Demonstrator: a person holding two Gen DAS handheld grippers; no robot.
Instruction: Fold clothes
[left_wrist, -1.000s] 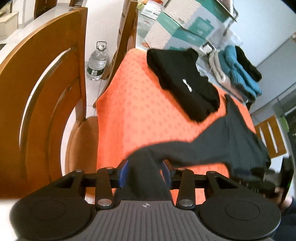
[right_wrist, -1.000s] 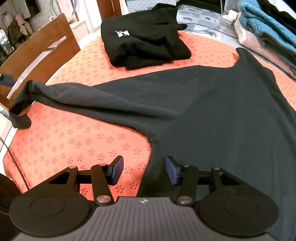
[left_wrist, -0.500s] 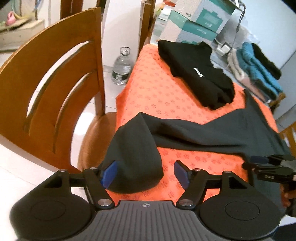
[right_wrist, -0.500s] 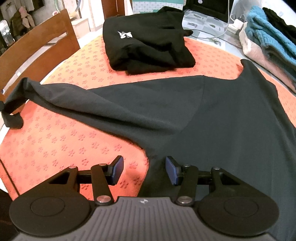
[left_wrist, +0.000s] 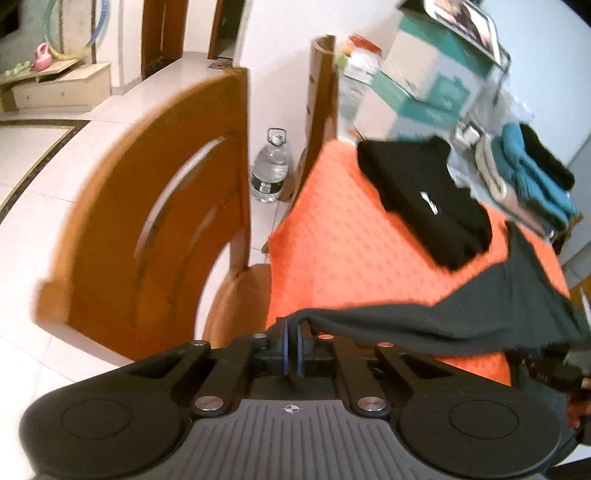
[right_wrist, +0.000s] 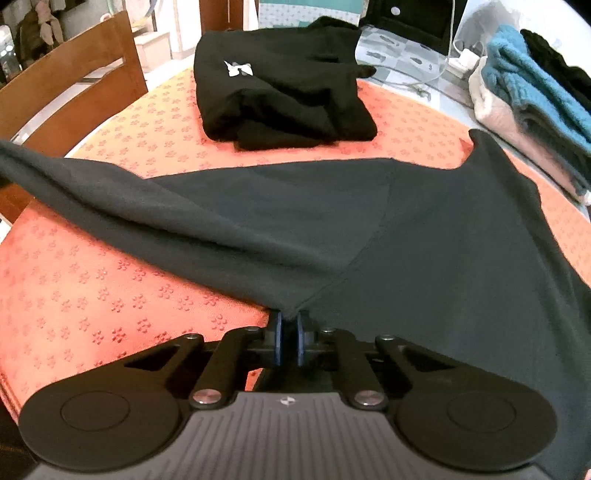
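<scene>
Left view: my left claw (left_wrist: 292, 345) has just clenched on the sleeve (left_wrist: 424, 326), lifted off the orange surface (left_wrist: 343, 251). Right view: my right claw (right_wrist: 289, 341) has just closed, pinching the shirt (right_wrist: 443, 240) at the underarm. I should carry the sleeve inward, keeping it taut.

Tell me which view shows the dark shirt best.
Right wrist view: the dark shirt spreads across the frame, sleeve and body seam visible. The left wrist view shows only its blurred sleeve, stretched to the left gripper.
</scene>
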